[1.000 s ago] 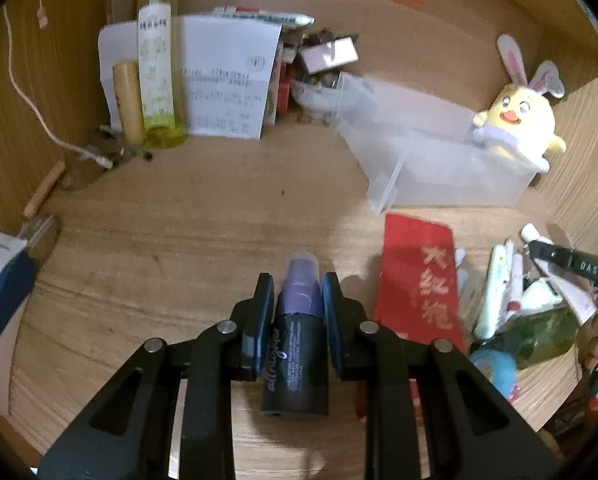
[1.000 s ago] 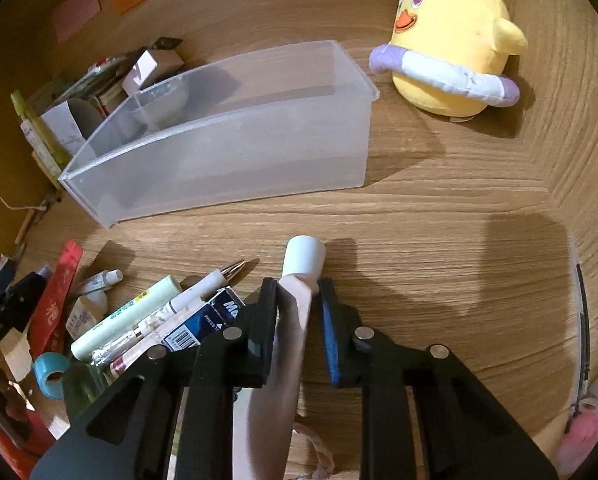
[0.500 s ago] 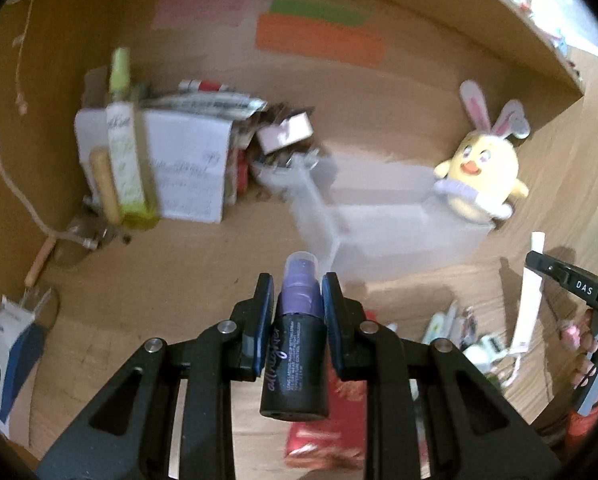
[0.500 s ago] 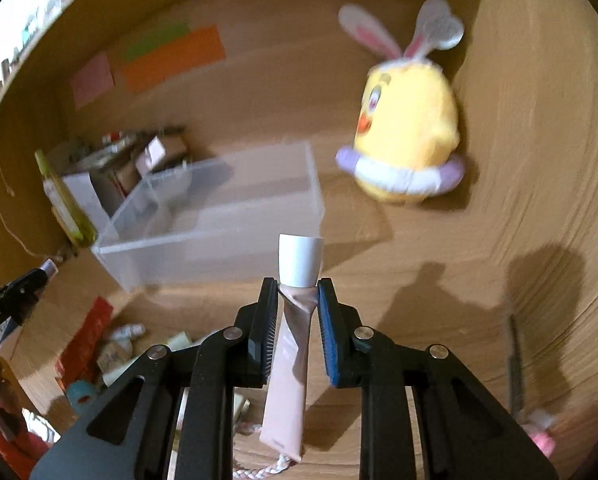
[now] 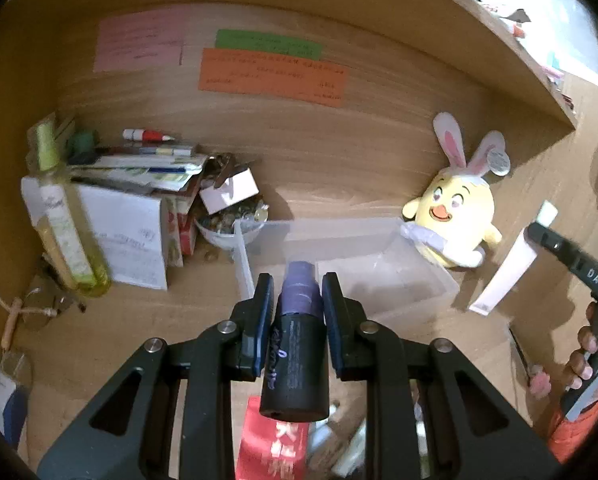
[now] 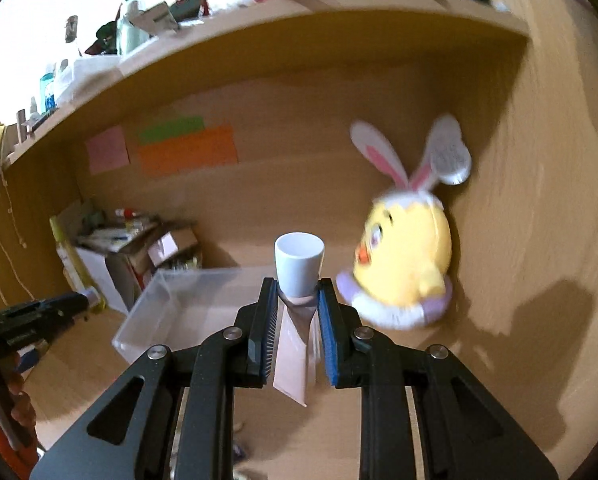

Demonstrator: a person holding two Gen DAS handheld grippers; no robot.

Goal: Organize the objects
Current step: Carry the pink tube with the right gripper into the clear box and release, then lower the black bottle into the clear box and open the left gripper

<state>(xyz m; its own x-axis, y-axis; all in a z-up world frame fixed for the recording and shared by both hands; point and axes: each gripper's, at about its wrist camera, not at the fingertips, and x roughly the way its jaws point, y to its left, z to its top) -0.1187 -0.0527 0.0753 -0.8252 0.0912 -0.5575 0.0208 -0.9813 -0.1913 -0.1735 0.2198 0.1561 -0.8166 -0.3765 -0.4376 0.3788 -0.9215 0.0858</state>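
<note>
My left gripper (image 5: pixel 297 300) is shut on a black spray bottle (image 5: pixel 295 364) with a purple top, held in the air in front of the clear plastic bin (image 5: pixel 403 276). In the right wrist view my right gripper (image 6: pixel 298 300) is shut on a pale pink tube (image 6: pixel 293 356) with a white cap, also raised, with the clear bin (image 6: pixel 171 316) ahead and lower left. The pink tube (image 5: pixel 507 272) and the right gripper's black frame show at the right edge of the left wrist view. The bin looks empty.
A yellow bunny-eared plush (image 5: pixel 455 216) sits right of the bin. Stacked papers, boxes and a green bottle (image 5: pixel 65 236) crowd the back left corner with a small bowl (image 5: pixel 227 228). A red packet (image 5: pixel 271 444) and small items lie below. A shelf (image 6: pixel 259 36) overhangs the desk.
Both grippers have risen off the desk with their objects and tilted up, so the back wall, sticky notes and shelf now show. The pile of small items has dropped out of the right view.
</note>
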